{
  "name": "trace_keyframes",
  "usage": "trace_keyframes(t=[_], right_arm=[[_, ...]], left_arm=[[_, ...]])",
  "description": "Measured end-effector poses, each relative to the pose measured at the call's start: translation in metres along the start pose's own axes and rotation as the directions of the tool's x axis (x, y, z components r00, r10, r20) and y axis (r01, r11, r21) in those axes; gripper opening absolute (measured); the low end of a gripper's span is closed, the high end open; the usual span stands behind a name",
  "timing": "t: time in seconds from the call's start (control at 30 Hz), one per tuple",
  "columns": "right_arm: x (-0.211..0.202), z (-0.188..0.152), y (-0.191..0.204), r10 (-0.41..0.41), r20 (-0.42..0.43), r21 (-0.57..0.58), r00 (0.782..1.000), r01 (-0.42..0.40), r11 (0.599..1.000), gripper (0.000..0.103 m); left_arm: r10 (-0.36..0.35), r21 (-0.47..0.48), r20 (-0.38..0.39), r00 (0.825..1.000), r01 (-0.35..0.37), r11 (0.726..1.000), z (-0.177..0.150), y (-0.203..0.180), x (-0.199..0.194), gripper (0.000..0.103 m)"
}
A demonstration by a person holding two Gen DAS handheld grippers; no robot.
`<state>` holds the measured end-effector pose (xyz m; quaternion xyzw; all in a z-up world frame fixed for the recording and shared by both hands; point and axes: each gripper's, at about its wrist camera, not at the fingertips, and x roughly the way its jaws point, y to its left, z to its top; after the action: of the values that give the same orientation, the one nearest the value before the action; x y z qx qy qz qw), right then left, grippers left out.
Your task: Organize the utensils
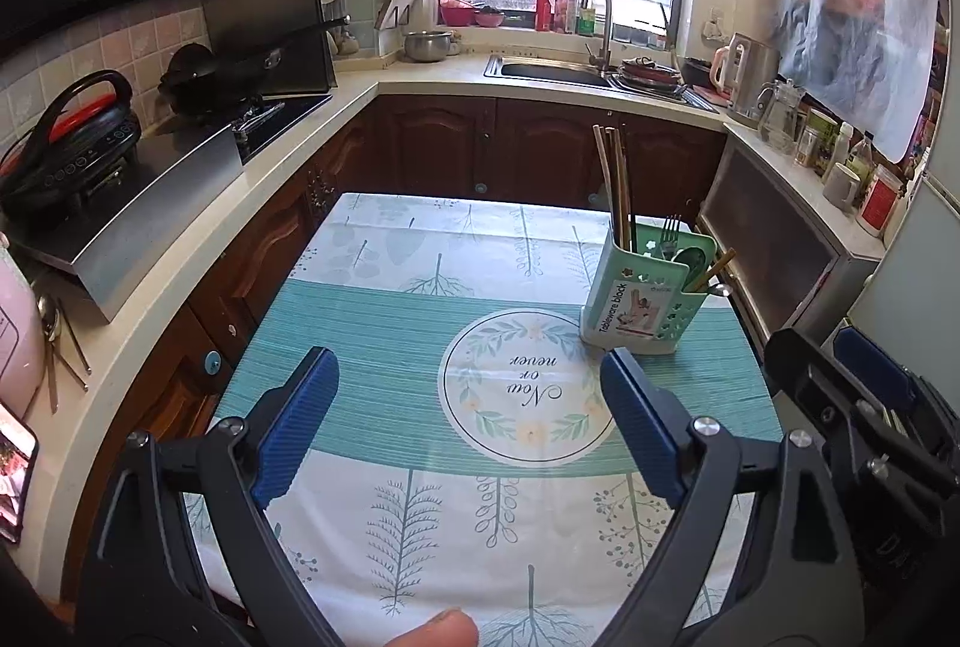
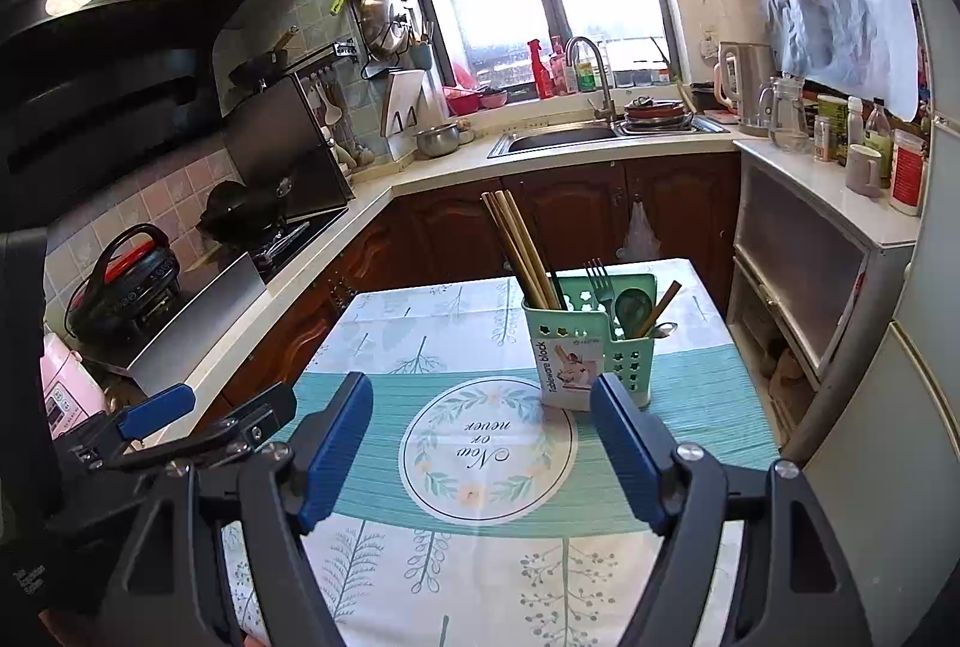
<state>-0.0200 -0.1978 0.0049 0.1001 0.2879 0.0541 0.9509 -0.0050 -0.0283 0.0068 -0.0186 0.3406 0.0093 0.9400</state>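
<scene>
Green utensil caddy [image 1: 645,296] upright on the patterned tablecloth [image 1: 384,341], right of centre in the left wrist view and touching the outer edge of the round "Now or never" emblem [image 1: 528,389]; in the right wrist view, standing just above centre frame, near the table's far edge. Wooden chopsticks [image 1: 615,185] bunched in the caddy's left compartment, leaning up and left, well above the rim. Fork [image 2: 599,281], green spoon [image 2: 631,308] and one more wooden stick [image 2: 660,308] in the right compartment, with a metal handle [image 2: 665,329] poking over the rim at the right. White label reading "Tableware block" on the caddy's near face. Left gripper [image 1: 468,425] low in its own frame, blue pads spread wide, nothing between them but bare cloth and the emblem; a fingertip [image 1: 441,629] showing at the bottom edge. Right gripper [image 2: 480,443] likewise spread wide and empty over the cloth, its right pad overlapping the caddy's lower corner in the picture, contact not judgeable. Each gripper visible at the edge of the other's view: right one at far right of the left wrist view, left one at lower left of the right wrist view. Sink [image 2: 564,137] and tap [image 2: 591,71] under the window at upper centre, wok [image 1: 222,77] on the hob at left, kettle [image 2: 747,86] at upper right.
</scene>
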Motion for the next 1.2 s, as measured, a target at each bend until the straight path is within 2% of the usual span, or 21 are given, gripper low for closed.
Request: trace_keyframes(t=[0.53, 1.2], right_arm=[[-0.005, 0.001, 0.012, 0.000, 0.006, -0.024, 1.000, 0.000, 1.000, 0.075], [0.001, -0.006, 0.010, 0.006, -0.020, -0.014, 1.000, -0.006, 1.000, 0.075]], left_arm=[[0.067, 0.009, 0.016, 0.998, -0.067, 0.998, 0.000, 0.008, -0.010, 0.088], [0.079, 0.016, -0.005, 0.997, -0.079, 0.997, -0.003, 0.012, 0.000, 0.088]])
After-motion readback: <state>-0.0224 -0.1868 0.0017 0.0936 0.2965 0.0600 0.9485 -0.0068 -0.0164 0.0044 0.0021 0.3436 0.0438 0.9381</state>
